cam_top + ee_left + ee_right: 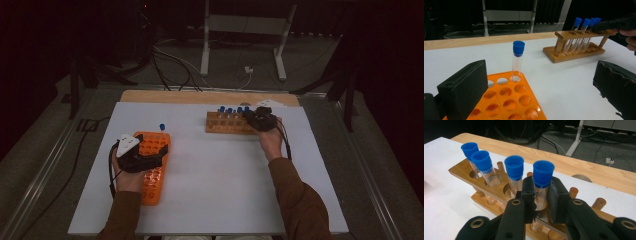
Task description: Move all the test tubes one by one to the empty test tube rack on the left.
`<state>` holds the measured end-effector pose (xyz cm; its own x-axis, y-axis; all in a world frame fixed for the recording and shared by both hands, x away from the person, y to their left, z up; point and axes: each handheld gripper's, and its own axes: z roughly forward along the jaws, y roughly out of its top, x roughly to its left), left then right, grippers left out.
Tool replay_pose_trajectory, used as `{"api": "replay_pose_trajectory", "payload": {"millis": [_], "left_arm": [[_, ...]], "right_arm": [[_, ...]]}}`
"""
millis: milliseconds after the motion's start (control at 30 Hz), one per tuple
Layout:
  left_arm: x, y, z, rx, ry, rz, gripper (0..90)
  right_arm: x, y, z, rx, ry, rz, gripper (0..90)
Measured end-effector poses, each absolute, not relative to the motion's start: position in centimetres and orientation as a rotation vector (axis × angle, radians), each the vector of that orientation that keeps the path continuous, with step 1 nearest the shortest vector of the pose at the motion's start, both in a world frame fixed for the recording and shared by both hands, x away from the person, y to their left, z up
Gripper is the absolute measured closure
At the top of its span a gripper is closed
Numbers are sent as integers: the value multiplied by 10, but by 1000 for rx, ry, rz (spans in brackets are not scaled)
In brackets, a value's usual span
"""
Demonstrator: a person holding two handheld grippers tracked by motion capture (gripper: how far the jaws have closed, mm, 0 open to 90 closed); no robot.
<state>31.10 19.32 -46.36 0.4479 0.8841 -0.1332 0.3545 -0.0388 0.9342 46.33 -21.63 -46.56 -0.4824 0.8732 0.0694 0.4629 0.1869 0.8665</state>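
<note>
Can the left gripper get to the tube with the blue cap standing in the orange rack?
Probably yes. The left gripper is open over the orange plastic rack, and the clear blue-capped tube stands upright just ahead between its jaws, with nothing in between.

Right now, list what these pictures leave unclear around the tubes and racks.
- Gripped tube: its lower end, hidden by the right gripper in the right gripper view.
- Orange rack: near rows cut off by the bottom edge, left gripper view.
- Wooden rack: empty holes too small to count, high view.
</note>
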Motion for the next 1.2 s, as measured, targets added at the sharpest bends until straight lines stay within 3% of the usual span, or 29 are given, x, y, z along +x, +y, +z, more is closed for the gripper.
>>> {"api": "replay_pose_trajectory", "payload": {"millis": [767,1200], "left_arm": [[310,195,-463,1575,1114,574,7],[310,196,-464,1577,1123,575,7]], "right_arm": [[455,-221,-450,1226,1985,1264,771],[445,-227,-415,1137,1960,1306,771]]}}
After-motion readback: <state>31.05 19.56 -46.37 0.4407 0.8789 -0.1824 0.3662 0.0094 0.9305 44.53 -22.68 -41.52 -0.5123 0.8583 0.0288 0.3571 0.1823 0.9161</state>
